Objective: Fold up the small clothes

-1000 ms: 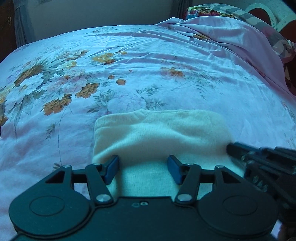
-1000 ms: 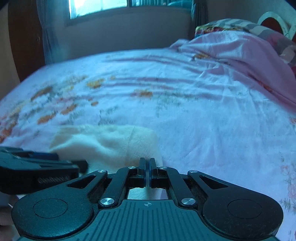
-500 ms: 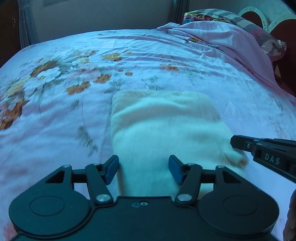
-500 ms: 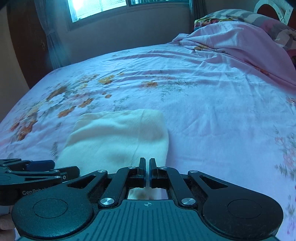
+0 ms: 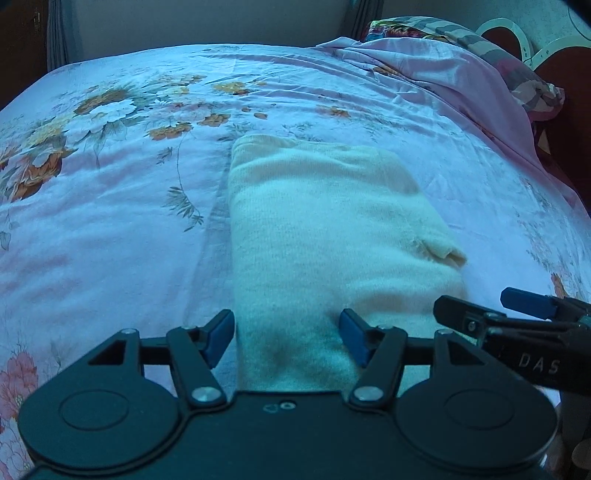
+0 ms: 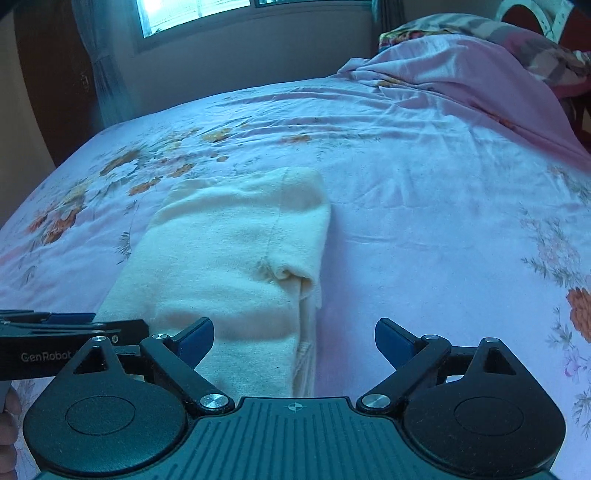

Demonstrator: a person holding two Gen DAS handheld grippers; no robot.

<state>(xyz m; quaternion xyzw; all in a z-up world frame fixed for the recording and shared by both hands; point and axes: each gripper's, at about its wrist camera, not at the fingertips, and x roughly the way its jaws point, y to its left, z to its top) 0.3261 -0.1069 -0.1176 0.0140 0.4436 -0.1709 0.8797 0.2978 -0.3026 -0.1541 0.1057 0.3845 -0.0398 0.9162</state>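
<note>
A cream knitted garment is lying folded into a long rectangle on the bed, which is covered by a pale pink sheet with orange and white flowers. In the left wrist view the garment is running from just under the camera away toward the middle of the bed, with a small loose flap sticking out along its right edge.

The left gripper is sitting low over the near end of the garment. Its blue-tipped fingers are standing partly apart, having just been opening a little, with the cloth lying between and below them; they are not pressing on it, and nothing is being held.

The right gripper is hovering over the garment's right edge and the bare sheet beside it. Its fingers have just been opening and are now spread wide, gripping nothing; the left one is over the cloth, the right one over the sheet.

Each gripper is showing in the other's view, side by side and near each other. A rumpled pink quilt is lying heaped at the far right of the bed, and a window is glowing behind
</note>
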